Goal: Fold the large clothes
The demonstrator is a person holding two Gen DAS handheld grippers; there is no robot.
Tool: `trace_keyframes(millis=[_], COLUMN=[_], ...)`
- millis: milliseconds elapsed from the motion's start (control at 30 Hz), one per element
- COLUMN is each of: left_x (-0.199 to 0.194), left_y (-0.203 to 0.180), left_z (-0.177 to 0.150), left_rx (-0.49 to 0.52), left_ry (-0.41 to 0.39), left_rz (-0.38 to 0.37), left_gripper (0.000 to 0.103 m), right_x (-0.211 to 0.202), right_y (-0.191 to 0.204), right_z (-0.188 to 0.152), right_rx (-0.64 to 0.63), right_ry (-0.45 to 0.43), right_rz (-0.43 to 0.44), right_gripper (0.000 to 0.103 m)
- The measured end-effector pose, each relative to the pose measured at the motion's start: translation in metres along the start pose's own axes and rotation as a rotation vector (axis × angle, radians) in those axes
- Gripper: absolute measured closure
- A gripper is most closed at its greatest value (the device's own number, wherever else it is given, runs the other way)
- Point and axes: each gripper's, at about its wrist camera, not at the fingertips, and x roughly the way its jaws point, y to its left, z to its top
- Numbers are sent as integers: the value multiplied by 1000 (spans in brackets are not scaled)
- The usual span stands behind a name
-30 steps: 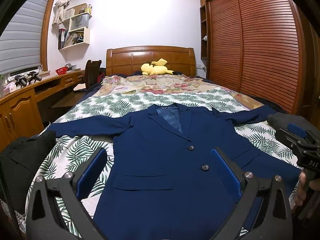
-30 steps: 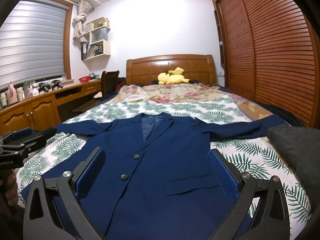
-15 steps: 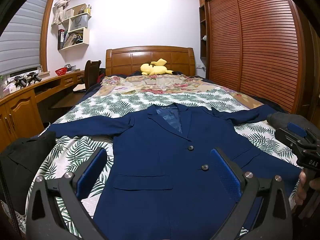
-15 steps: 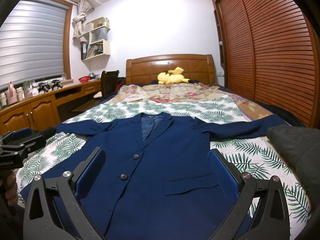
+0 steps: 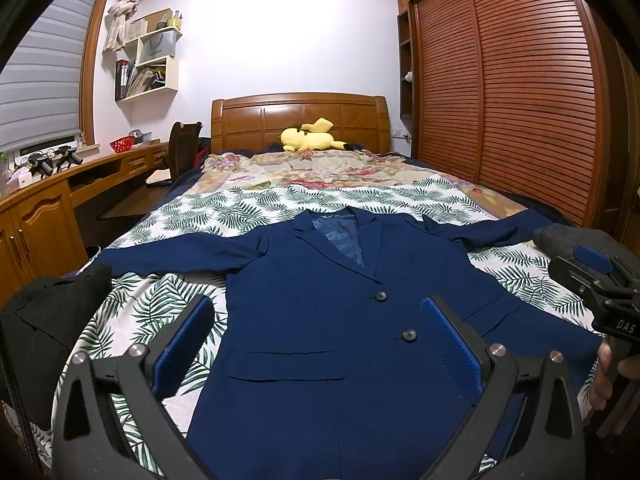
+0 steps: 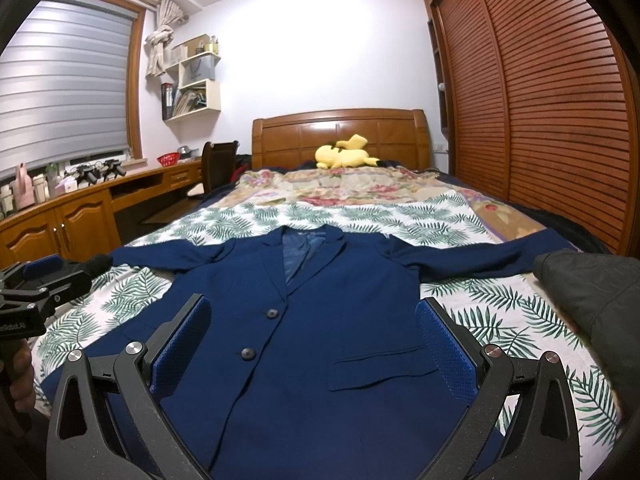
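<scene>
Left gripper (image 5: 316,328) spread wide, blue pads well apart, holding nothing, poised over the lower front of one navy blazer (image 5: 320,304). Right gripper (image 6: 312,330) likewise splayed wide and empty above the same blazer (image 6: 320,320). Laid flat, face up on the fern-print bedspread (image 5: 248,208) just ahead of both grippers, collar toward the far headboard (image 5: 300,118), two sleeves stretched outward left and right. Two buttons on the front: upper button (image 5: 380,296) and lower button (image 5: 409,335) between the left gripper's pads in its view. Two pocket flaps visible, one by each side of the front. One yellow plush toy (image 5: 310,140) far ahead by the headboard. One black garment (image 5: 44,320) to the left of the left gripper, partly cut off by the frame edge. One dark grey garment (image 6: 592,300) to the right of the right gripper, also cut off at the rim. One slatted wardrobe (image 6: 540,100) further right. Blazer hem hidden behind the gripper bodies in both views. Left sleeve's cuff lost behind the black garment; right cuff hard to make out near the dark grey garment. Each gripper seen only in part from the other's camera, at the frame edge.
</scene>
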Motion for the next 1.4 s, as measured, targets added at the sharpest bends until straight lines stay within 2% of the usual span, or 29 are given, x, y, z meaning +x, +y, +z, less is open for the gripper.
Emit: trace_keyframes(millis=[667,867,1133,1400], left_x=[0,2,8,14], left_y=[-1,5,19,39], left_z=[1,3,1,-4], left_rx=[5,-3,-23,-57], left_ry=[3,22,37,59], left_rz=[2,8,31,54], left_gripper=[0,0,0,0], right_x=[1,6,36,65], right_y=[0,5,20,40], right_z=[0,-5,-12,-10], right_rx=[-2,-15,-58,-98], right_ry=[4,23,82,94], right_rz=[0,25,69,103], right_gripper=[0,0,0,0])
